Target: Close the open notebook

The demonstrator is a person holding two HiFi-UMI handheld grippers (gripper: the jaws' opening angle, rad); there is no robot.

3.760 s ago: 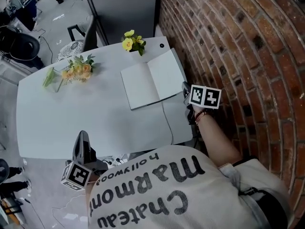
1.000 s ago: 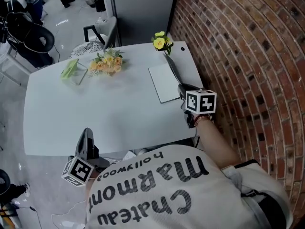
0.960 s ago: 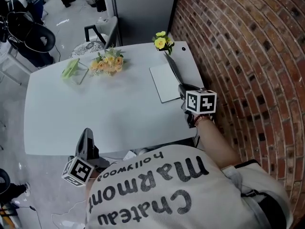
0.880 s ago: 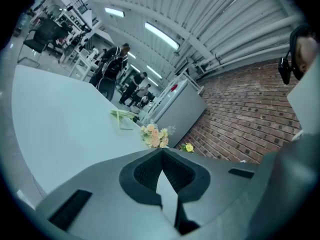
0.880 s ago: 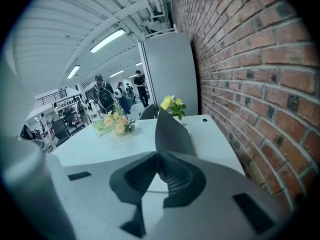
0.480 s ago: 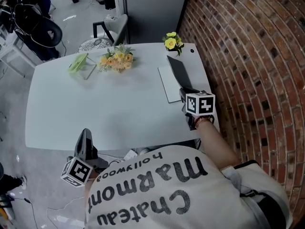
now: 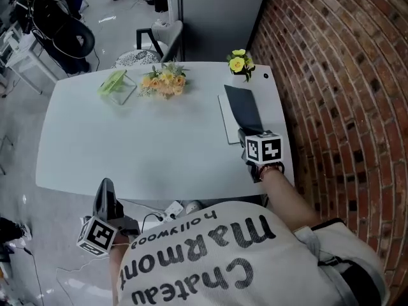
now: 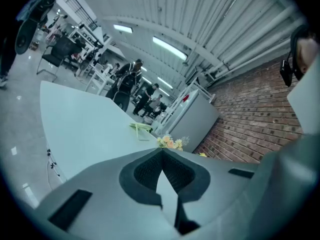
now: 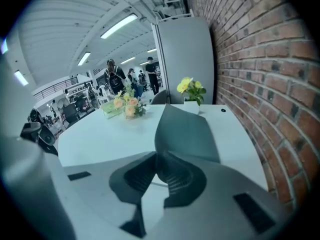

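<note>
Jaws on right gripper (image 9: 159, 155) pinch the notebook (image 7: 241, 109) by its dark cover, bowed over white pages; left gripper's (image 8: 161, 152) pressed together.

Loads of room here: the middle and near-left of the table (image 7: 127, 145) are bare, so a tool could come in across the near edge no problem. The tight bit is the right side, where the brick wall (image 7: 338, 75) runs close along the table edge. The notebook (image 7: 242, 107) sits there with its dark cover tilted up, pinched in the right tool (image 9: 159, 159), and the yellow flowers (image 7: 238, 61) stand just behind it. A bouquet (image 7: 163, 81) and a green stand (image 7: 113, 83) crowd the far side.
</note>
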